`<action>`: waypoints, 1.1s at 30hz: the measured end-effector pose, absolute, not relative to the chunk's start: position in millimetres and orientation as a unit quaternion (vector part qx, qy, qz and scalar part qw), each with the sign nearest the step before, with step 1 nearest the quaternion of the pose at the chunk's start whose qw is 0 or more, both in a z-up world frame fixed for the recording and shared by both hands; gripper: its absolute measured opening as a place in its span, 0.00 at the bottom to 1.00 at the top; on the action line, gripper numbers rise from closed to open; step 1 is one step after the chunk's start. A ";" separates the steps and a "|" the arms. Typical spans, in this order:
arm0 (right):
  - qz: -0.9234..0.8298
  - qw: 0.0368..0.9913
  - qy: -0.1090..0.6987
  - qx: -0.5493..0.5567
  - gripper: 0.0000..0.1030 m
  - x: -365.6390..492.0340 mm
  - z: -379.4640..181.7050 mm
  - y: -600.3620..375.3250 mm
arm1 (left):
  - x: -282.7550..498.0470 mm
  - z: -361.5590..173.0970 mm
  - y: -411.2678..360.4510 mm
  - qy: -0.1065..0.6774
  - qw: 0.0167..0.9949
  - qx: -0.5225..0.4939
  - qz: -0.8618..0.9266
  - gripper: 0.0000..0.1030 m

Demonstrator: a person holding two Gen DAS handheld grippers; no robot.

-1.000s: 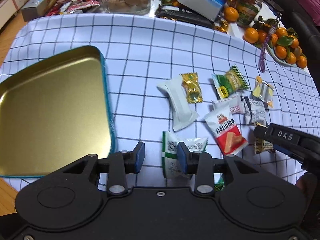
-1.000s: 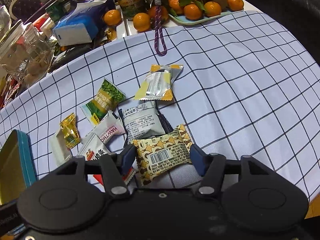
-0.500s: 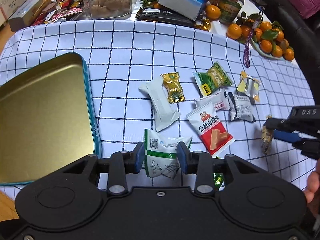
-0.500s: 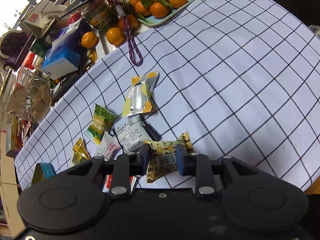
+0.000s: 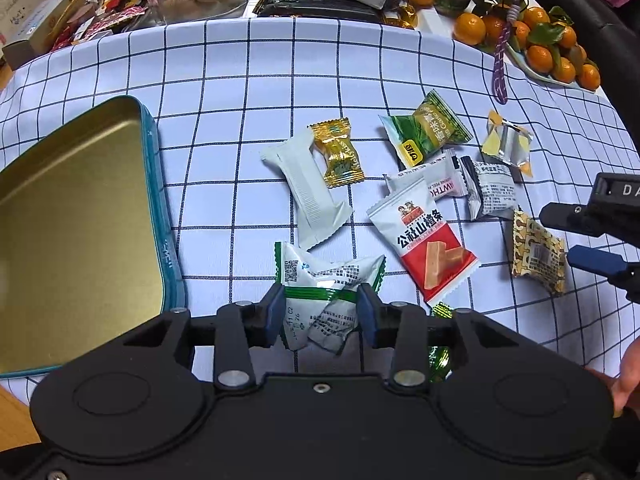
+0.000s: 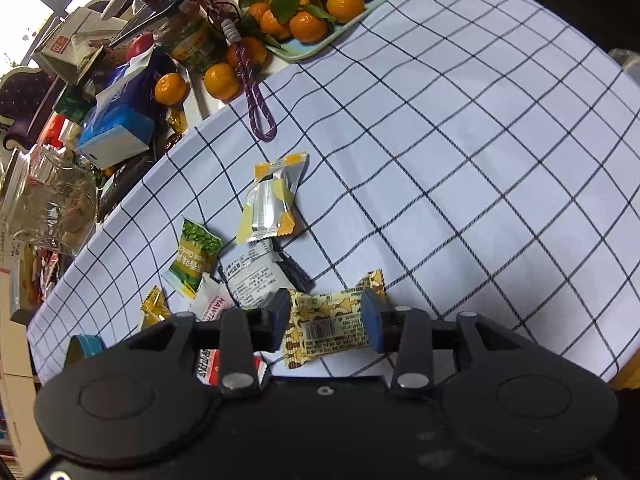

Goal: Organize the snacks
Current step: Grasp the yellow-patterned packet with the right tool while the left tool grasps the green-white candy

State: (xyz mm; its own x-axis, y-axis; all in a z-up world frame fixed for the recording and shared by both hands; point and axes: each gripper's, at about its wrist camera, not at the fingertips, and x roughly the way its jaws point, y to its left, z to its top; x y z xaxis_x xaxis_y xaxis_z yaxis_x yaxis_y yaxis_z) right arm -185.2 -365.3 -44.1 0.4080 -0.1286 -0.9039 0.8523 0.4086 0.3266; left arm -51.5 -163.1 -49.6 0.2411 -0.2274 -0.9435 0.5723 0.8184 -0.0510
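Observation:
My left gripper (image 5: 322, 310) is shut on a white and green snack packet (image 5: 326, 290) and holds it just above the checked cloth. My right gripper (image 6: 326, 318) is shut on a yellow patterned snack packet (image 6: 330, 326), lifted off the cloth; it also shows in the left wrist view (image 5: 538, 256). An open gold tin with a teal rim (image 5: 158, 216) lies at the left. Several loose snacks remain on the cloth: a red and white packet (image 5: 426, 244), a white packet (image 5: 308, 190), a gold candy (image 5: 338, 152), a green packet (image 5: 428, 128).
The checked tablecloth (image 6: 480, 160) spreads to the right. At the back stand a plate of oranges (image 6: 316, 12), a blue tissue box (image 6: 120, 116), a glass jar of nuts (image 6: 56, 208) and a purple cord (image 6: 252, 92). The table edge is close at the front.
Both grippers closed on their packets and lifted them. The left gripper moved forward over the white and green packet; the right gripper tilted and rose with the yellow packet.

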 end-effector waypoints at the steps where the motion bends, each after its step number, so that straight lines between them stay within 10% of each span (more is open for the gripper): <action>1: -0.341 0.725 0.429 0.418 0.52 -183.3 -44.8 -363.9 | -52.1 -49.9 -164.0 0.557 0.773 0.157 -0.259 0.47; 21: -0.351 0.745 0.479 0.305 0.65 -162.3 -63.0 -336.8 | -38.8 -58.6 -167.9 0.587 0.760 0.122 -0.251 0.55; 33: -0.363 0.729 0.460 0.353 0.46 -177.4 -53.4 -351.2 | -38.6 -49.2 -151.5 0.591 0.758 0.085 -0.261 0.37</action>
